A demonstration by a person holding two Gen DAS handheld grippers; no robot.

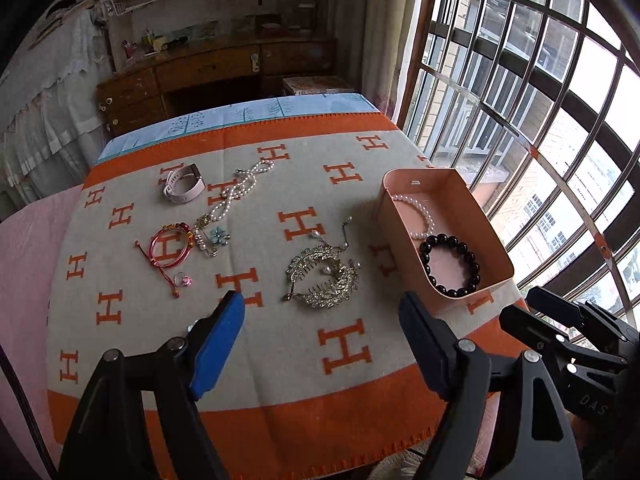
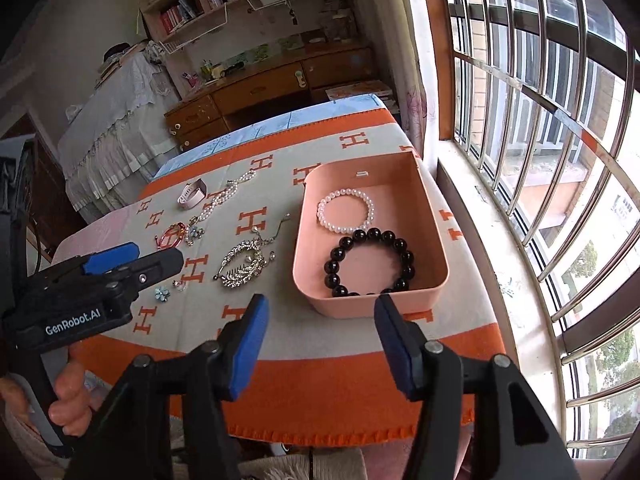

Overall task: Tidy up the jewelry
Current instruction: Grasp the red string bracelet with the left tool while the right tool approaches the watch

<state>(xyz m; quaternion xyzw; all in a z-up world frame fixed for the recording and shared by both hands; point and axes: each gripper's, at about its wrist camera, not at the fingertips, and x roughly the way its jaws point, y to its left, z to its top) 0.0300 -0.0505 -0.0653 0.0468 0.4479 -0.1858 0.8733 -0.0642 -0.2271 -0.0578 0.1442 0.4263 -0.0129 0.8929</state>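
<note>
Left gripper (image 1: 322, 328): jaws seen wide apart, nothing between the pads. It hangs over the near part of the blanket (image 1: 280, 364); its body is cut off by the bottom edge of the frame. From the right wrist view it is seen at the left, held by a hand (image 2: 68, 396) only partly visible at the frame edge.

Right gripper (image 2: 320, 340): jaws apart, nothing gripped. It is held just short of the near wall of the pink box (image 2: 434, 240). In the left wrist view only its black body shows at the right edge; the pads are hidden there.

Inside the box: black bead bracelet (image 2: 370, 264) at the near end, its nearest beads hidden behind the box wall; pearl bracelet (image 2: 346, 211) at the far end, the two just beside each other. In the left view the pearl bracelet is half hidden by the left wall.

On the blanket, left of the box: rhinestone hair comb (image 1: 324, 278), just beyond and between the left gripper's pads. Further left: small pink ring (image 1: 184, 280), red cord bracelet (image 1: 170, 246), blue flower piece (image 1: 218, 235) beside a gold pin hard to make out. A second blue flower (image 2: 162, 293) shows only in the right view, next to the left gripper's body.

Far: pearl necklace (image 1: 240, 188), pink watch (image 1: 184, 189) to its left.
</note>
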